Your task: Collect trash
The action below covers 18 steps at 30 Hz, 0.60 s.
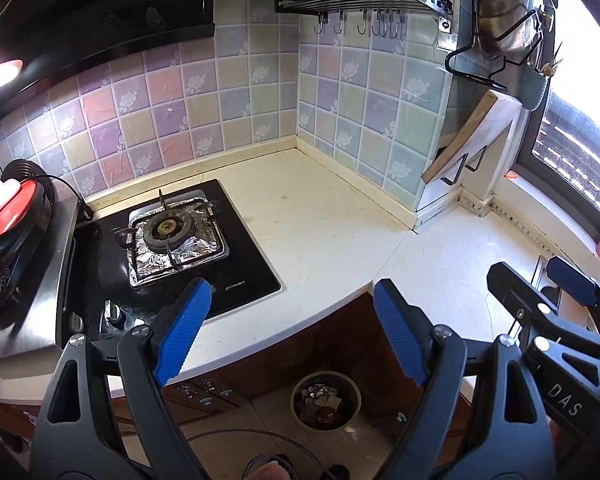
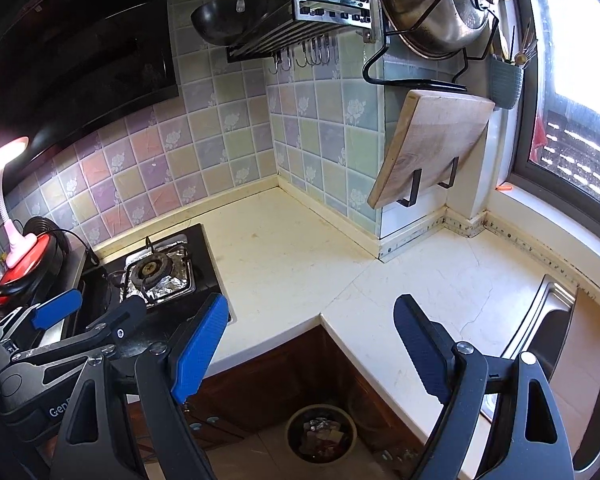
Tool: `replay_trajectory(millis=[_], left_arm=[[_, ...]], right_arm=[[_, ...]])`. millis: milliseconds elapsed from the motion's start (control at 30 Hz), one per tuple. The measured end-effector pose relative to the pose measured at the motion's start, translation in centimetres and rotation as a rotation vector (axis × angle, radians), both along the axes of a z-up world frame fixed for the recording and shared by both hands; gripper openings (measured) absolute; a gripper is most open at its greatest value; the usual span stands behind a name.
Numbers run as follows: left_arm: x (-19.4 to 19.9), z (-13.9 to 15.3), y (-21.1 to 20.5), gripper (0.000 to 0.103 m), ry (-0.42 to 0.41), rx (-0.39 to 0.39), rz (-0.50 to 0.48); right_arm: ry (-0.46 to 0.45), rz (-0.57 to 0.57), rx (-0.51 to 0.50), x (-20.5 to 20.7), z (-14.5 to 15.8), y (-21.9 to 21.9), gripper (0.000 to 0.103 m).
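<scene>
A round trash bin (image 1: 326, 400) stands on the floor below the counter's inner corner, holding foil scraps and wrappers; it also shows in the right wrist view (image 2: 321, 434). My left gripper (image 1: 292, 312) is open and empty, held above the counter edge over the bin. My right gripper (image 2: 310, 328) is open and empty, also above the bin. The right gripper shows at the right of the left wrist view (image 1: 540, 284); the left gripper shows at the left of the right wrist view (image 2: 88, 312). No loose trash shows on the cream counter (image 1: 324, 216).
A gas hob (image 1: 172, 236) with foil round the burner sits left, beside a red appliance (image 1: 8, 216) and pink lamp. A cutting board (image 2: 428, 148) leans on a wall rack. A steel sink (image 2: 572, 344) lies right. Pots and a rack hang above.
</scene>
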<state>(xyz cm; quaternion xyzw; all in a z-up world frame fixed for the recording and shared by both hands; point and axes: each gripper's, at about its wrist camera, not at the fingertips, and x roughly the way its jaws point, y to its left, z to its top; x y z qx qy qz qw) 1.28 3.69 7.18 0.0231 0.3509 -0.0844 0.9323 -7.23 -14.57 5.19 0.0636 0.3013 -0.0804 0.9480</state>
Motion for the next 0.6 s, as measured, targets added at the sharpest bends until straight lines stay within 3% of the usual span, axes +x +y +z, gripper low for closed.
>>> replay_trajectory(millis=[600], left_arm=[[0.27, -0.66, 0.66, 0.082, 0.022, 0.003, 0.005]], right_arm=[[0.012, 0.011, 0.002, 0.45, -0.8, -0.18, 0.086]])
